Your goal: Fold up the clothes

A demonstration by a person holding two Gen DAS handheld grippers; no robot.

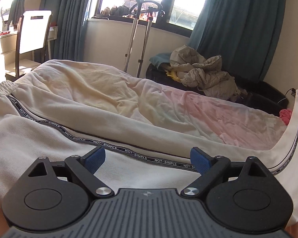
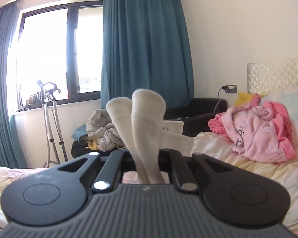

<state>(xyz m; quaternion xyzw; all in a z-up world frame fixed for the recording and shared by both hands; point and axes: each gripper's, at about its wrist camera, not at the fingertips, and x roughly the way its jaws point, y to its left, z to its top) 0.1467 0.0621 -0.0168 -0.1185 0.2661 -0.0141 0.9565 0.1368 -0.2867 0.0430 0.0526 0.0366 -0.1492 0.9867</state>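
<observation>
Cream sweatpants point(image 1: 39, 138) with a black "NOT-SIMPLE" tape down the side lie spread on the bed. My left gripper point(image 1: 148, 158) hovers just over them, open, its blue pads point(image 1: 95, 159) wide apart with nothing between. At the right edge of the left wrist view, one pant leg point(image 1: 295, 123) rises off the bed. My right gripper point(image 2: 147, 152) is shut on that leg's bunched cream fabric point(image 2: 147, 119), which sticks up in folds between the fingers. It is held level, high over the bed.
The bed carries a cream and pink blanket point(image 1: 129, 99) and a crumpled pink robe point(image 2: 254, 132) near the headboard point(image 2: 276, 73). Beyond the bed stand a dark suitcase with a grey jacket point(image 1: 204, 73), a garment steamer stand point(image 1: 137, 39), teal curtains and a chair point(image 1: 33, 31).
</observation>
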